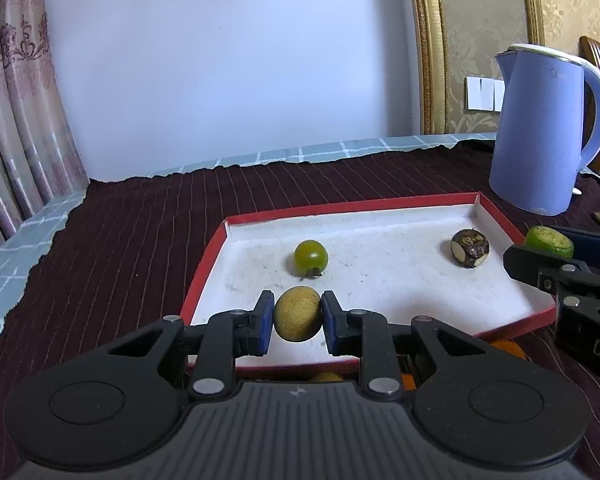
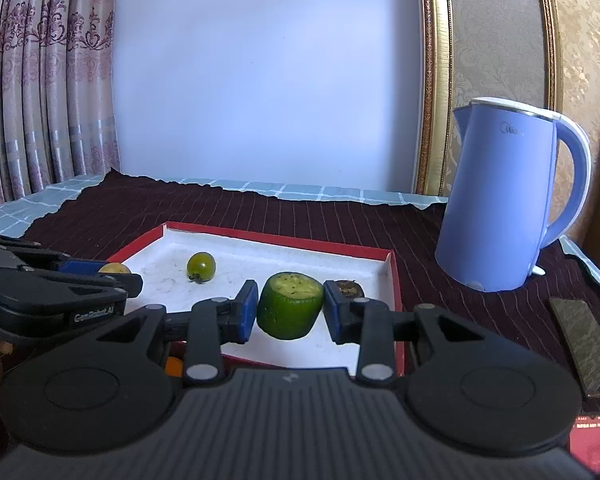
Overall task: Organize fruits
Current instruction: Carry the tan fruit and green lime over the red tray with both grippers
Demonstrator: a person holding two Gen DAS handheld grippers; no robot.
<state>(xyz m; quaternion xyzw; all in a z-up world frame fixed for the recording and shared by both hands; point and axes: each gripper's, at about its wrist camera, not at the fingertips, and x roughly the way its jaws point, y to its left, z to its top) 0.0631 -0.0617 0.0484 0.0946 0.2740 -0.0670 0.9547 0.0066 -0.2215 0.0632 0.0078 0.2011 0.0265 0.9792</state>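
My left gripper (image 1: pixel 296 320) is shut on a round tan-yellow fruit (image 1: pixel 298 314), held just above the near left part of a red-rimmed white tray (image 1: pixel 204 264). My right gripper (image 2: pixel 290 308) is shut on a green cut fruit piece (image 2: pixel 290 306) with a pale flat top, over the tray (image 2: pixel 396 280) near its right side. A green cherry tomato (image 1: pixel 311 258) lies in the tray's middle, also seen as the tomato (image 2: pixel 201 266) in the right wrist view. A dark brown peeled fruit (image 1: pixel 470 248) rests near the tray's far right corner, half hidden behind my right fingers (image 2: pixel 342 312).
A blue electric kettle (image 2: pixel 504 200) stands right of the tray on the dark striped cloth (image 1: pixel 140 220). Orange fruit (image 1: pixel 512 348) peeks out below the tray's near edge. A dark flat object (image 2: pixel 580 340) lies at the right. Curtains hang at the left.
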